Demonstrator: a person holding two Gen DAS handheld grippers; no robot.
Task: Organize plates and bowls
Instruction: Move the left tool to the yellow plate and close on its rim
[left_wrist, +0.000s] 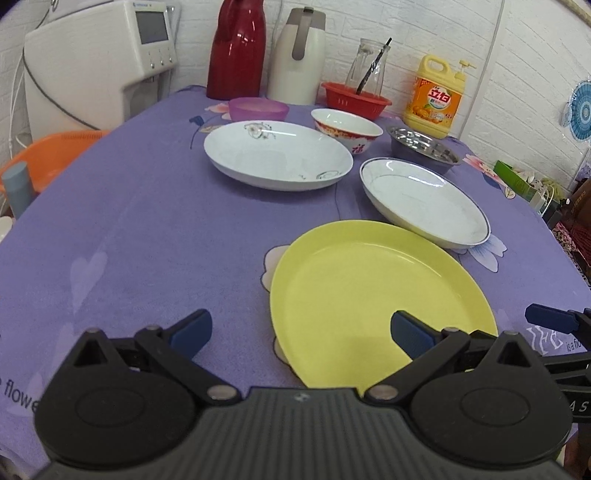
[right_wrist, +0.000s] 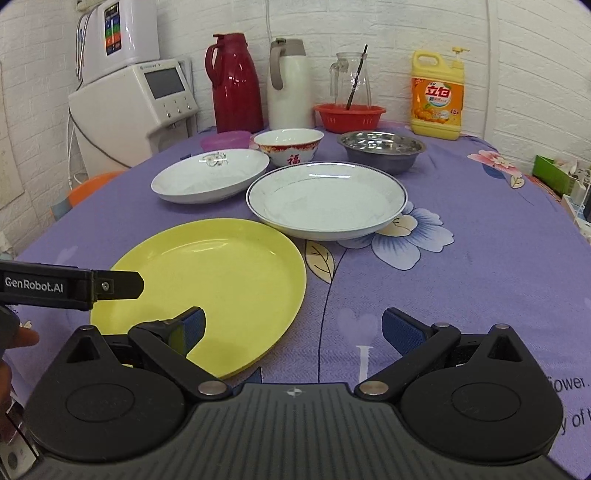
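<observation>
Both grippers, left gripper (left_wrist: 301, 334) and right gripper (right_wrist: 293, 328), are held with fingers spread, empty, over the yellow plate (right_wrist: 207, 291) lying on the counter (right_wrist: 480, 258). Its thin rim could slip when pinched, or be knocked against the blue-rimmed plate (right_wrist: 327, 201) just beside it.

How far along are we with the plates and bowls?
Nothing is stacked yet. The yellow plate, blue-rimmed plate, flowered plate, red-patterned bowl, steel bowl and purple bowl each sit apart on the cloth. Both grippers, left and right, hover at the yellow plate, jaws open and empty. All the sorting remains.
</observation>
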